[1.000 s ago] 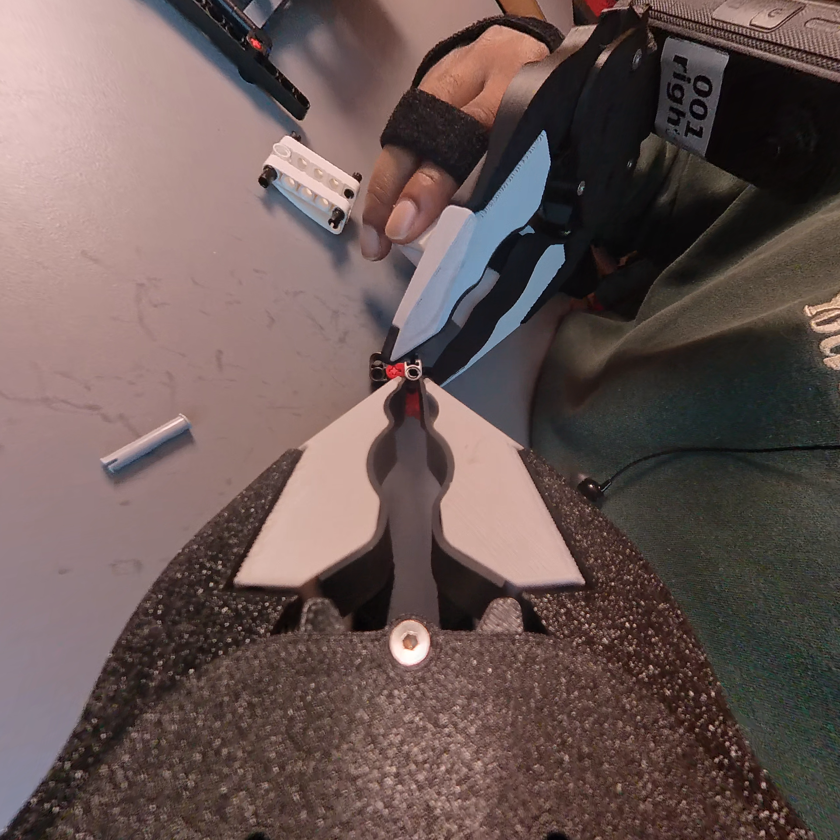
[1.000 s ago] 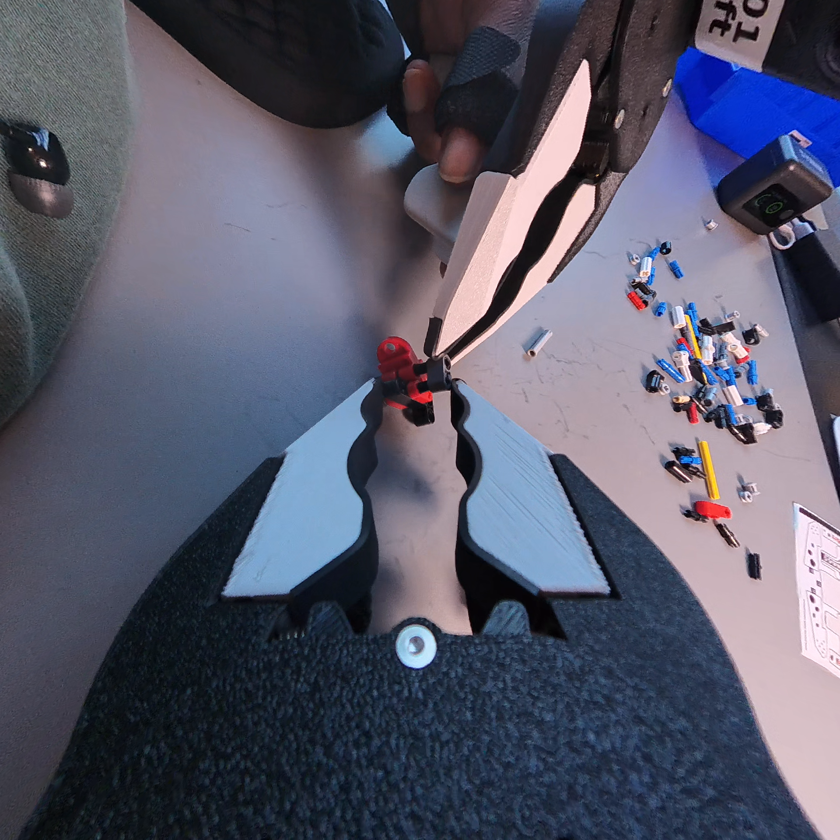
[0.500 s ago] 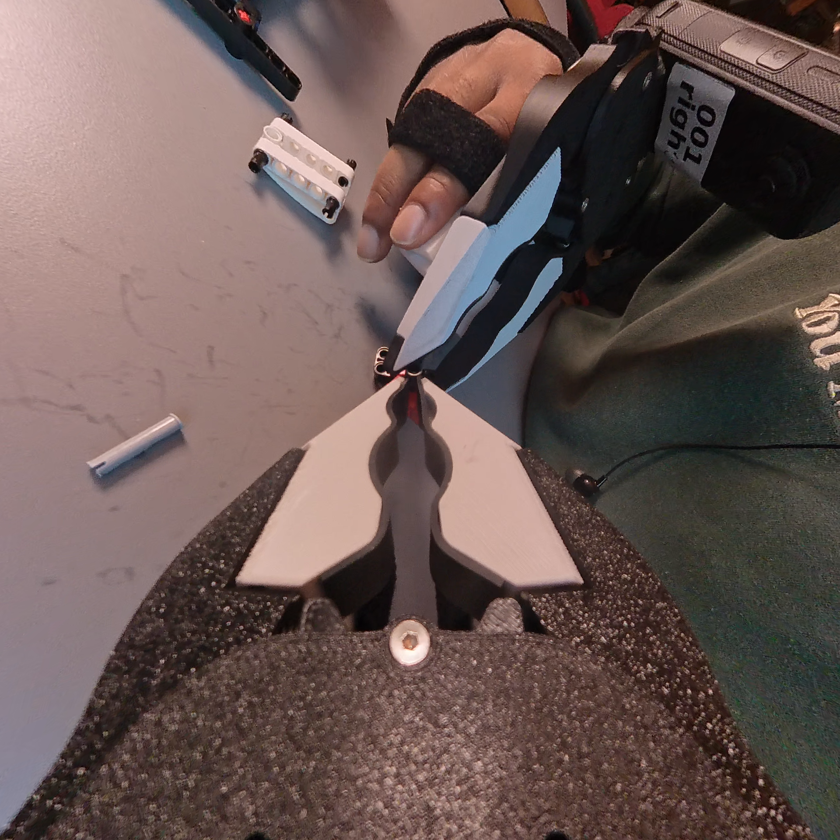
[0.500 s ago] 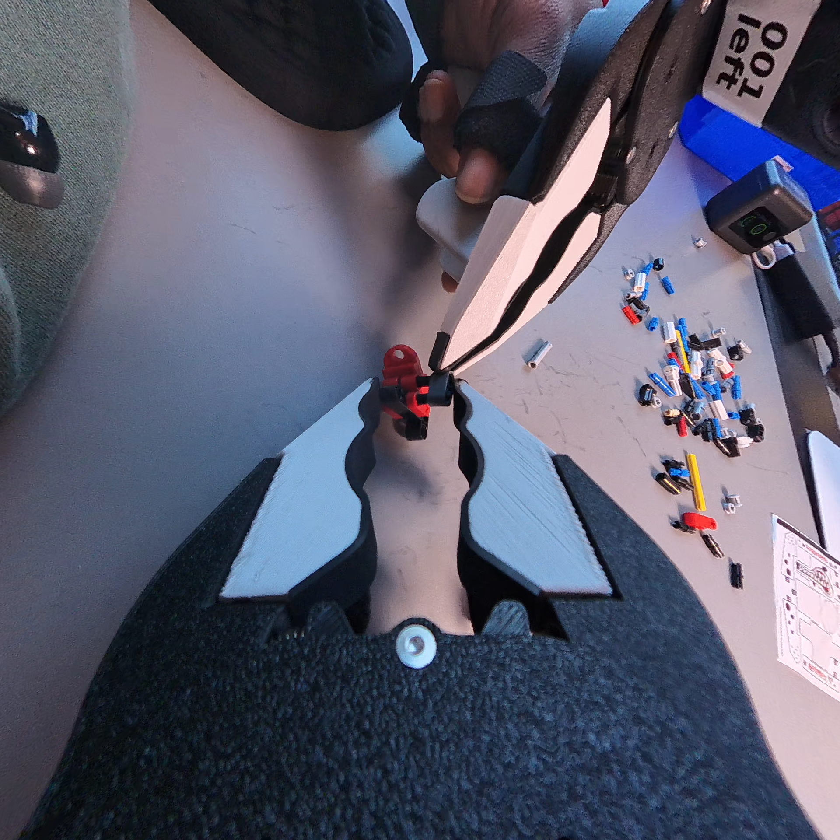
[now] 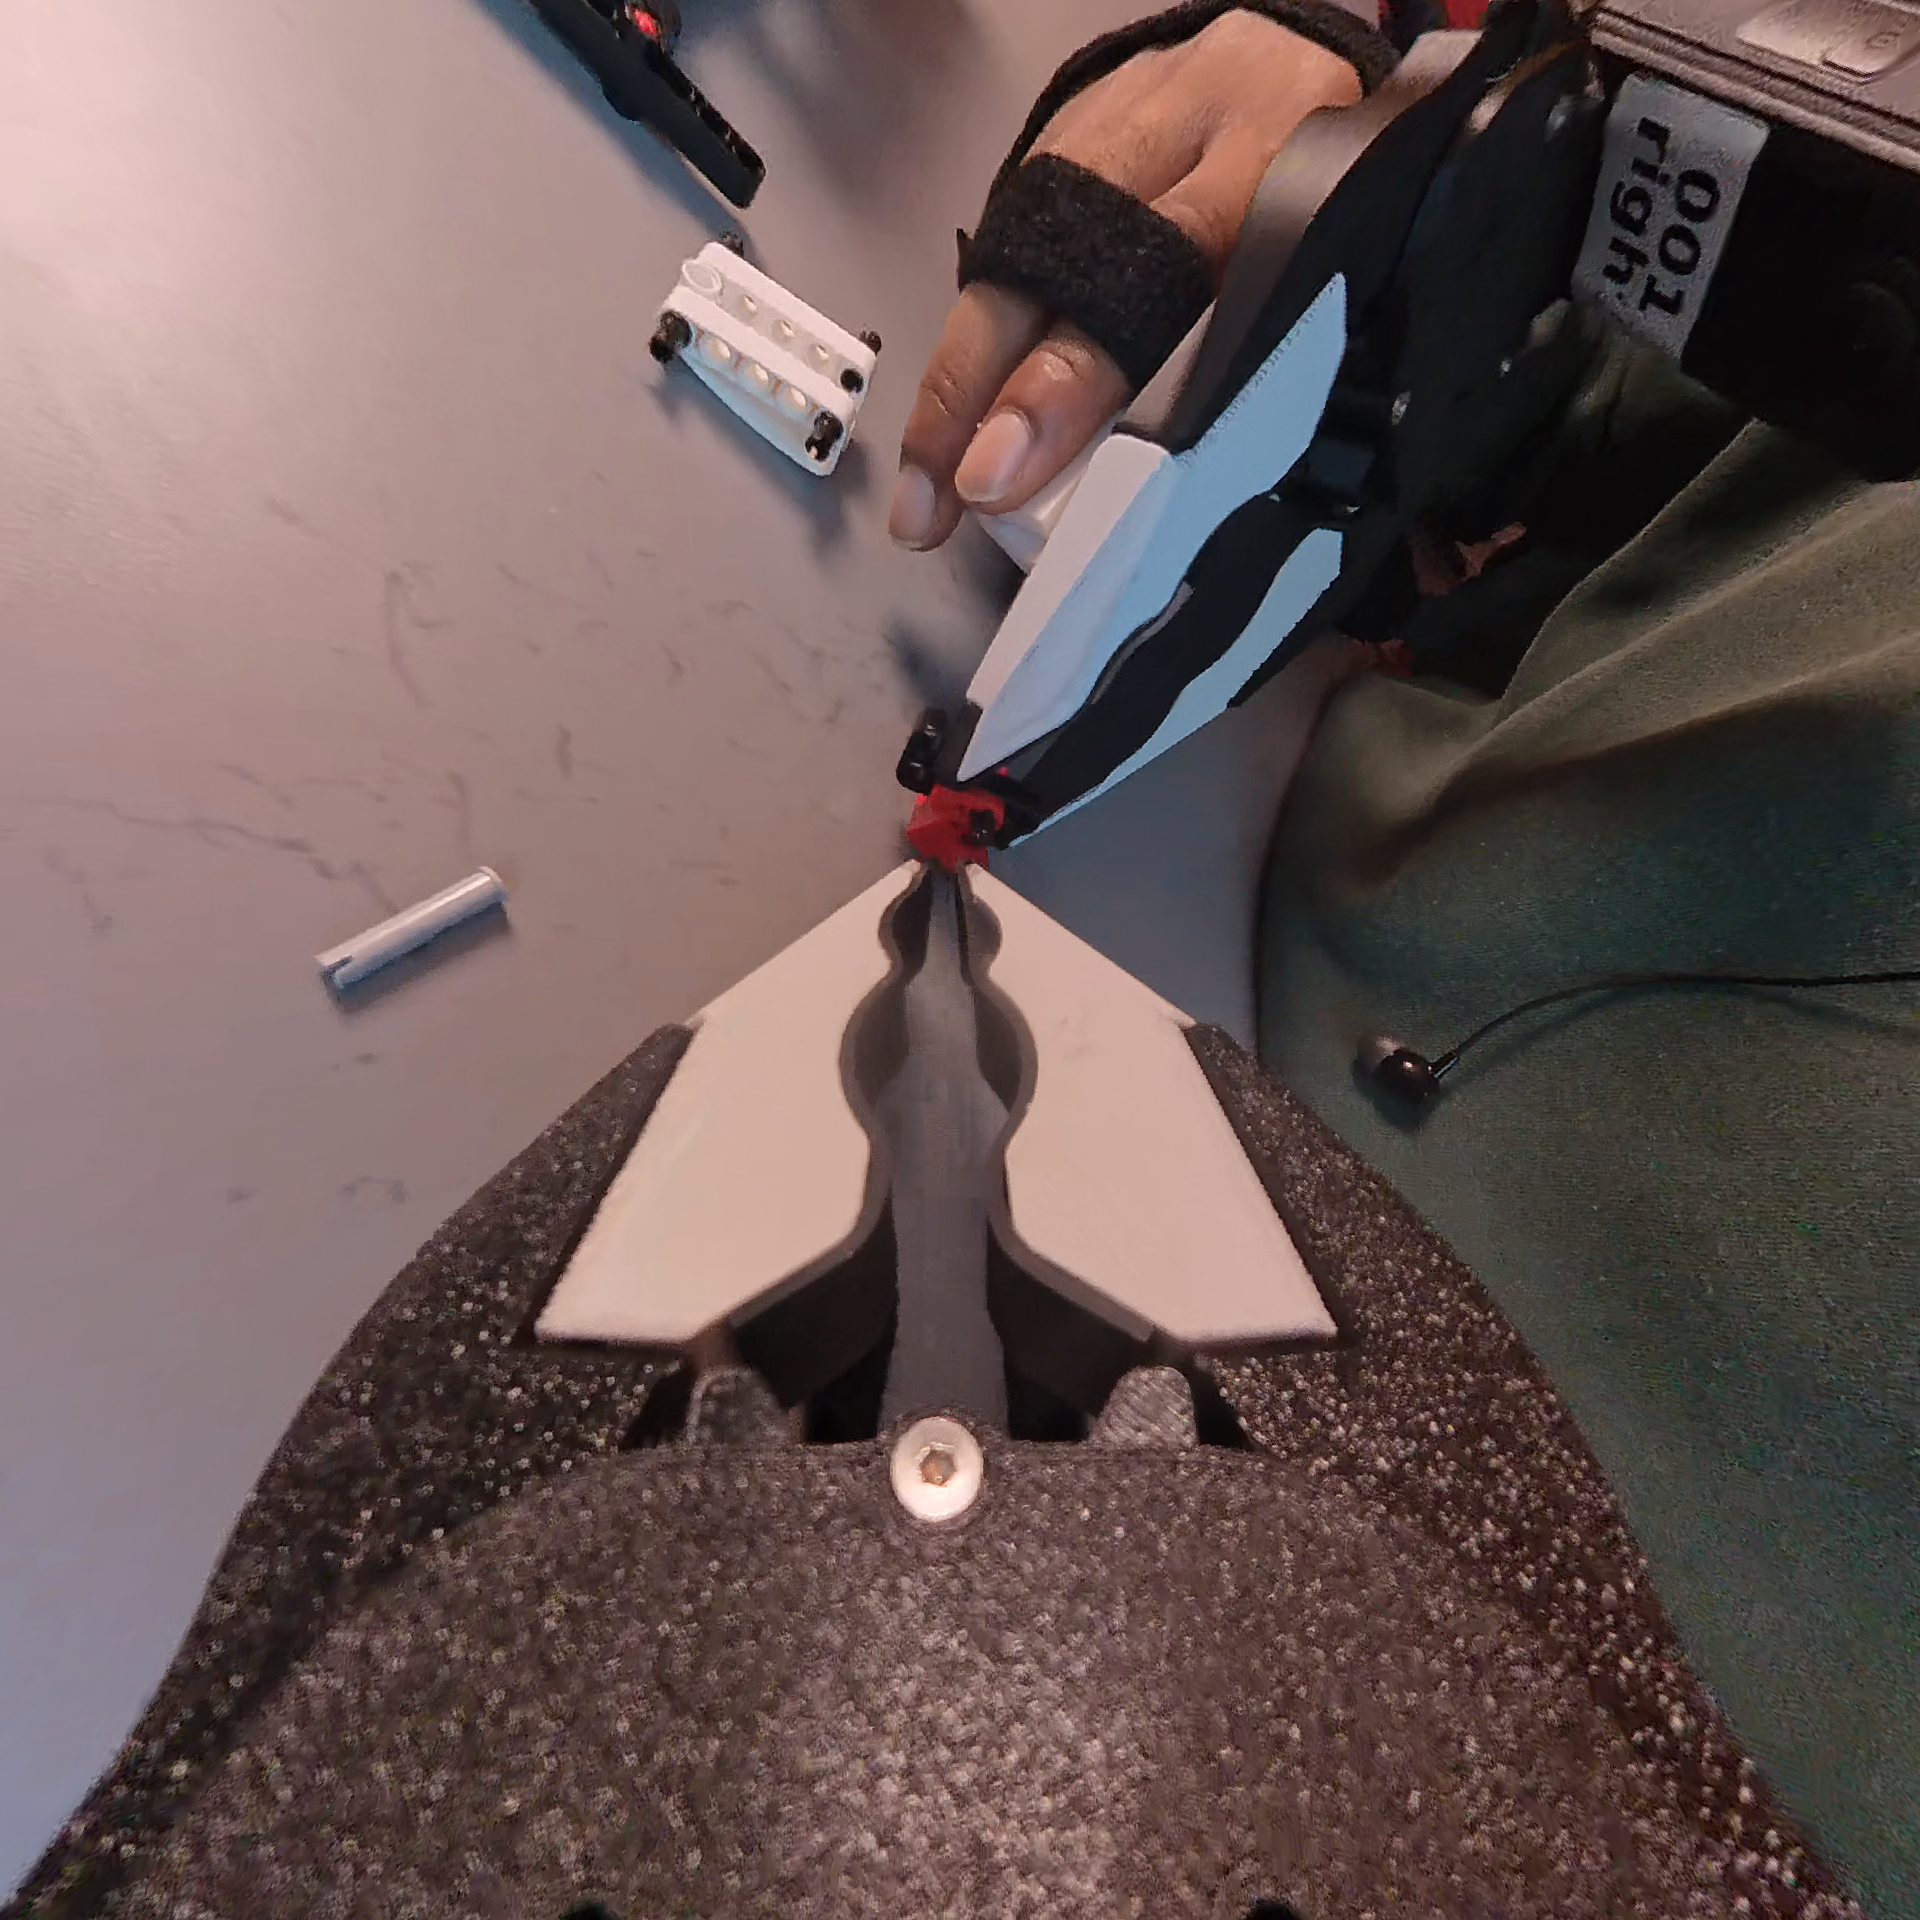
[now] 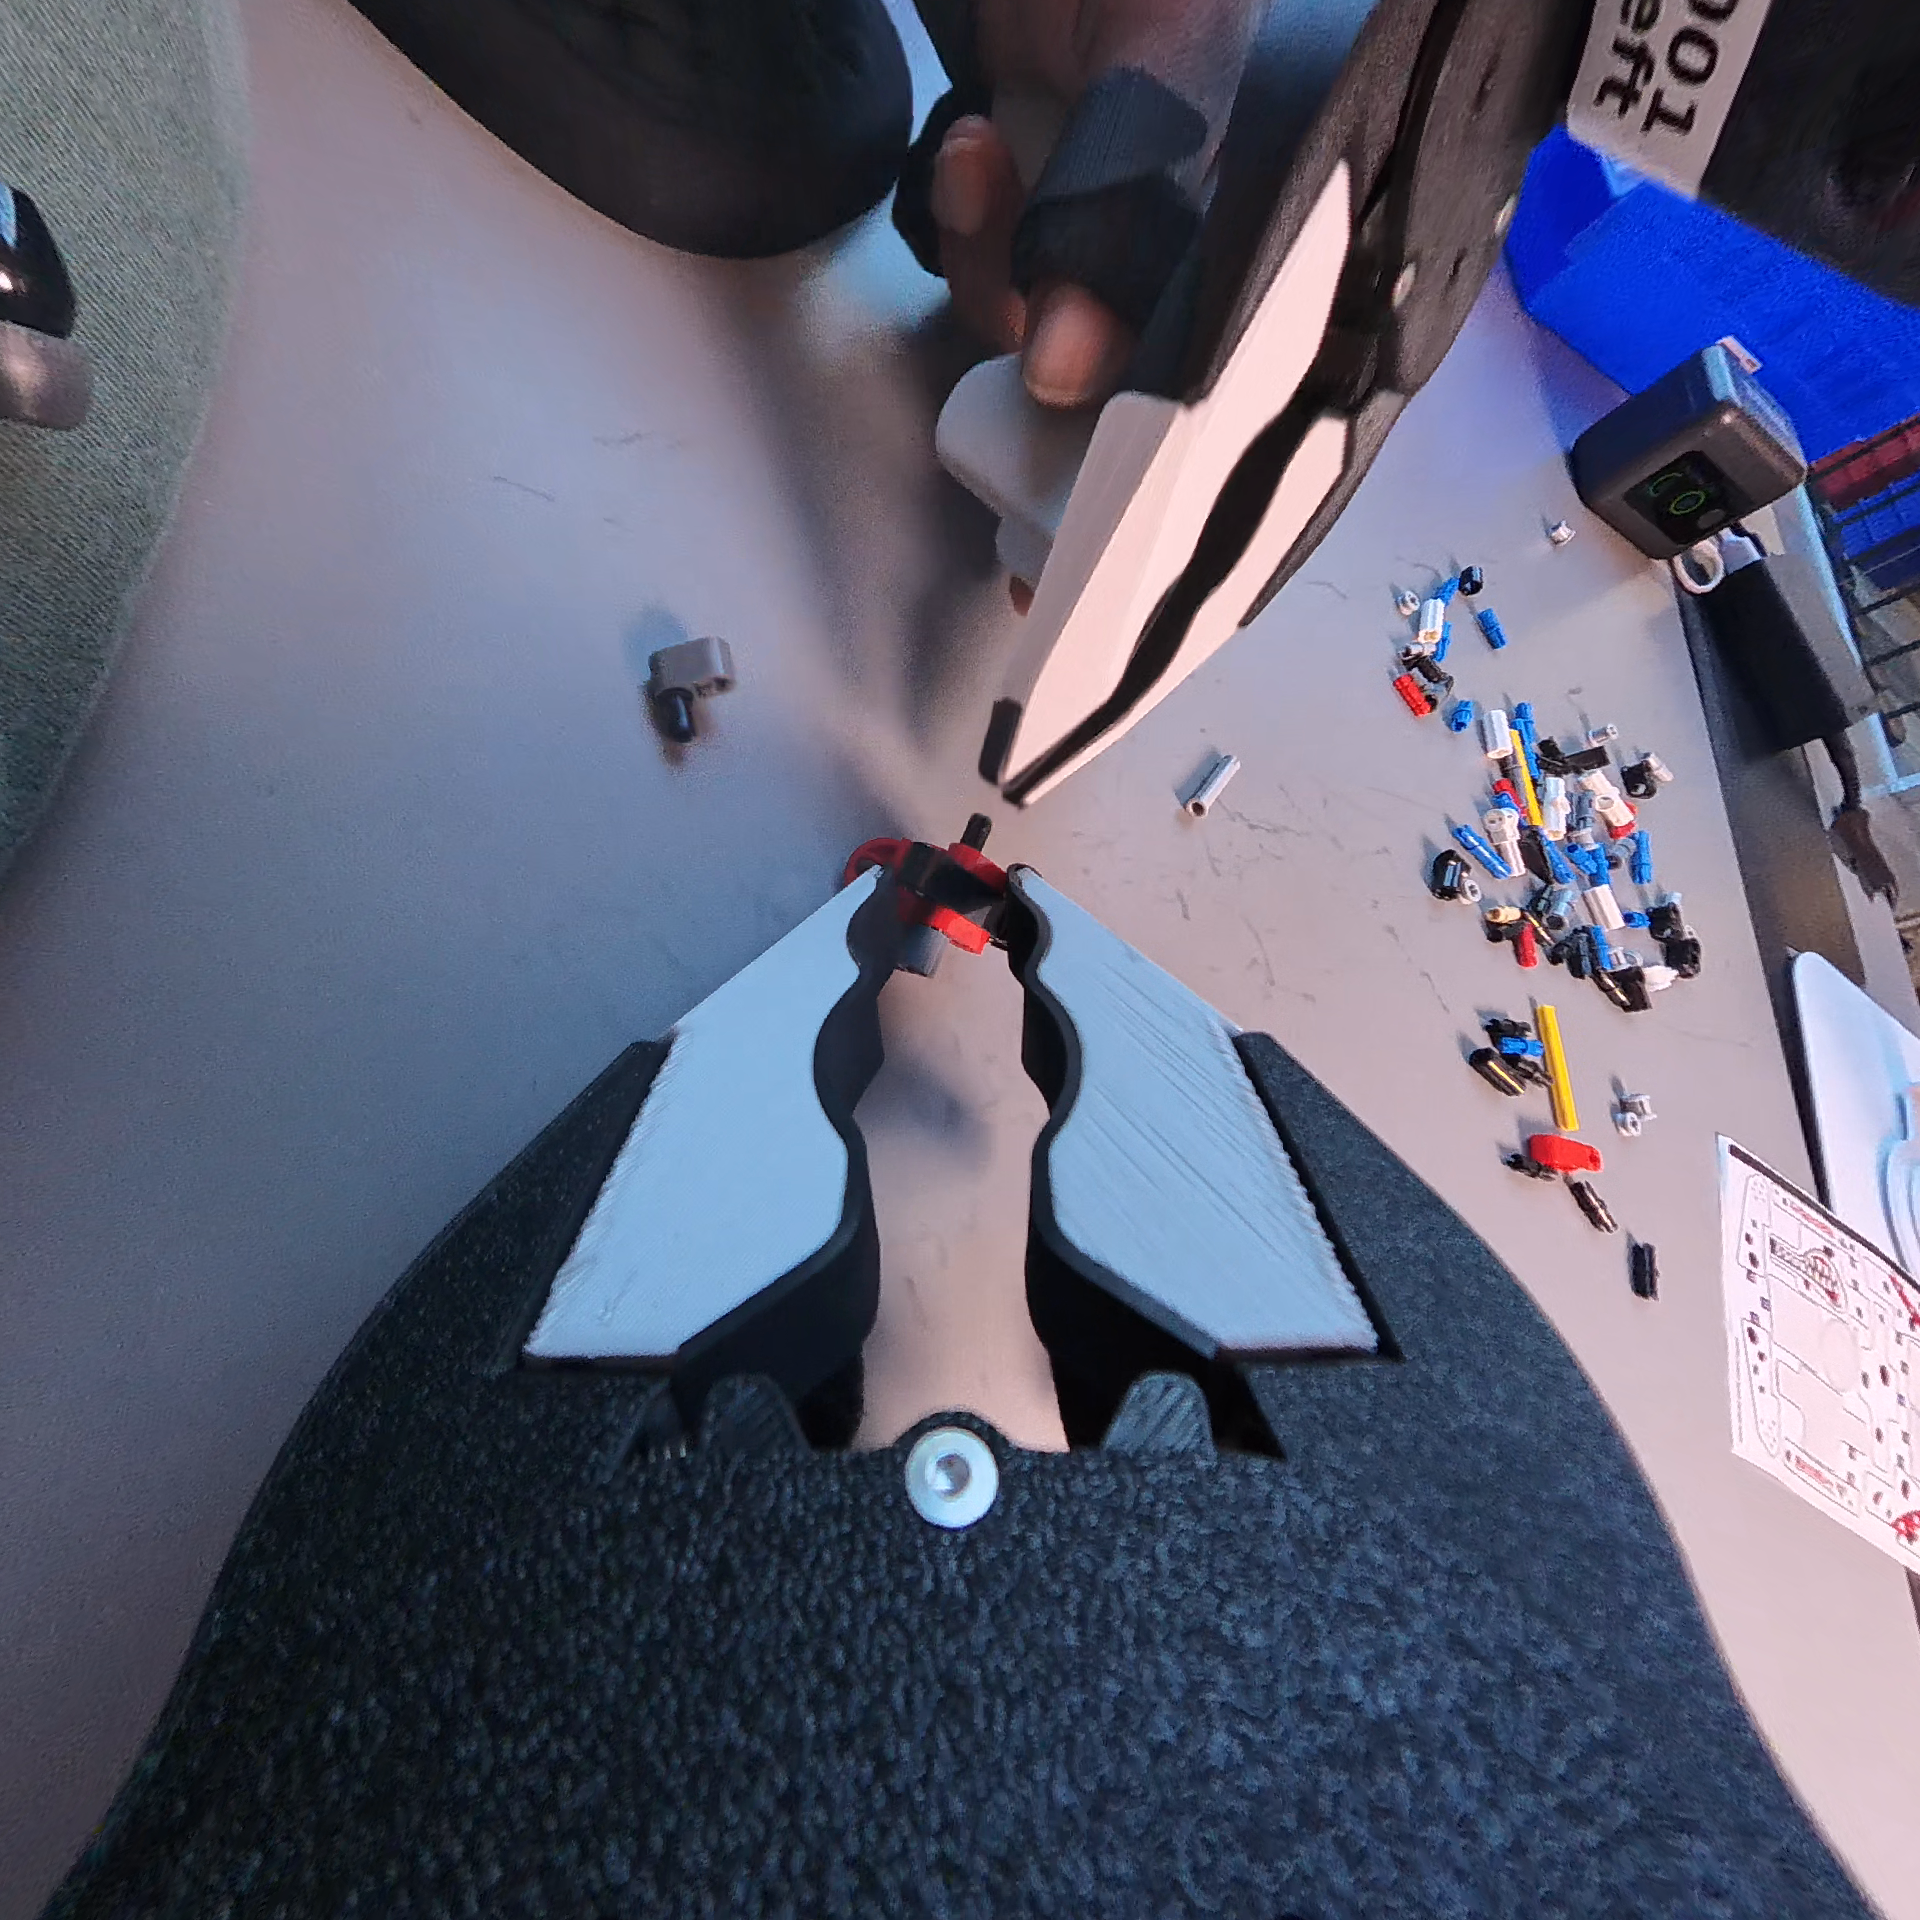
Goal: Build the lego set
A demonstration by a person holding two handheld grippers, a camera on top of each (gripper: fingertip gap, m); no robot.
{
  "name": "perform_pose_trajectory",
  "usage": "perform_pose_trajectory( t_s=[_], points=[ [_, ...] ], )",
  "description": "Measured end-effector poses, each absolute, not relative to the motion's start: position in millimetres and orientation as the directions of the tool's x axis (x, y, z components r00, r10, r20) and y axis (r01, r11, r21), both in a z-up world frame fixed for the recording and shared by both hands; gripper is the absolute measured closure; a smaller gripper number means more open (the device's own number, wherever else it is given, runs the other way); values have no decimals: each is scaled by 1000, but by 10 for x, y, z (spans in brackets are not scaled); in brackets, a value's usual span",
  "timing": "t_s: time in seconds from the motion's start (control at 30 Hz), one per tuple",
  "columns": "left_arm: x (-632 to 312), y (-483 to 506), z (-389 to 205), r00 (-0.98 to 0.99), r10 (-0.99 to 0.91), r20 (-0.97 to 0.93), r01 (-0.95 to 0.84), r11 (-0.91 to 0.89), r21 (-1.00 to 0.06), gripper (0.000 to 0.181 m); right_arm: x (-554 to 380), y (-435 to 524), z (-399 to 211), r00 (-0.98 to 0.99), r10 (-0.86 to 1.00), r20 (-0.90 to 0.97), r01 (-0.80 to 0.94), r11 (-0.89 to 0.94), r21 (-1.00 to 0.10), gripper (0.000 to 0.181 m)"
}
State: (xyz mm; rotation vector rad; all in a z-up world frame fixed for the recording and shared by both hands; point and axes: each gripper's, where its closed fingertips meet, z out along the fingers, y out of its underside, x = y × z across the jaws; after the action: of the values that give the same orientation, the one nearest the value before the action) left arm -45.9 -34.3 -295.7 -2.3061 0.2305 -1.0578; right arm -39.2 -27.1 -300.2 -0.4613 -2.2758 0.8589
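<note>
My right gripper [image 6: 940, 894] is shut on a small red and black lego assembly [image 6: 961, 864], held above the grey table [image 6: 468, 831]. A short black pin [image 6: 975, 828] sticks out of the assembly's far side. My left gripper [image 5: 940, 881] is shut and empty, its tips just short of the assembly [image 5: 948, 828]. In the right wrist view the left gripper [image 6: 1003, 774] hangs a small gap beyond the pin. In the left wrist view the right gripper [image 5: 982, 802] comes in from the upper right, held by a hand [image 5: 1049, 343].
A white beam block [image 5: 769, 358], a grey tube [image 5: 416, 925] and a black beam [image 5: 665, 94] lie on the table. The right wrist view shows a grey connector [image 6: 691, 675], several loose small pieces [image 6: 1558, 852], an instruction sheet [image 6: 1829, 1340], a blue bin [image 6: 1714, 301] and a black device [image 6: 1688, 468]. Both grippers' tips are close together, under 4 cm apart.
My left gripper has let go of the black pin and drawn back from the assembly. The pin now stands in the assembly held by my right gripper.
</note>
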Motion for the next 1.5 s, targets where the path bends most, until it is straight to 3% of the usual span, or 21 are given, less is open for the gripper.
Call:
perform_pose_trajectory(
  t_s=[0.17,0.53,0.67,0.83,1.07,1.33,1.43,1.5],
  points=[
    [-456,-500,-2897,683,-450,575,21,-775,-632,166,-337,-244,-3004,-743,525,415,110,708,-698,153],
    [-230,-317,-3027,754,-435,492,-31,-772,-635,155,-236,-28,-2879,-698,633,335,255,656,-710,147],
    [-186,-198,-3054,767,-387,512,5,-795,-607,155,-202,31,-2944,-669,673,315,323,645,-692,148],
    [-194,-216,-3050,771,-402,494,-29,-797,-604,173,-206,-41,-3020,-666,680,308,346,647,-680,158],
    [-256,-324,-3000,769,-437,467,-68,-782,-620,172,-210,-93,-3039,-668,678,306,345,647,-680,162],
    [-190,-773,-2940,716,-603,353,-270,-704,-657,154,-7,-289,-2727,-719,659,219,255,544,-799,162],
    [-61,-849,-3074,702,-653,285,-363,-673,-645,152,-5,-401,-2799,-744,634,210,247,553,-796,161],
    [-70,-831,-3129,714,-668,212,-415,-647,-639,164,-16,-426,-2832,-751,625,216,244,566,-788,161]
  ],
)
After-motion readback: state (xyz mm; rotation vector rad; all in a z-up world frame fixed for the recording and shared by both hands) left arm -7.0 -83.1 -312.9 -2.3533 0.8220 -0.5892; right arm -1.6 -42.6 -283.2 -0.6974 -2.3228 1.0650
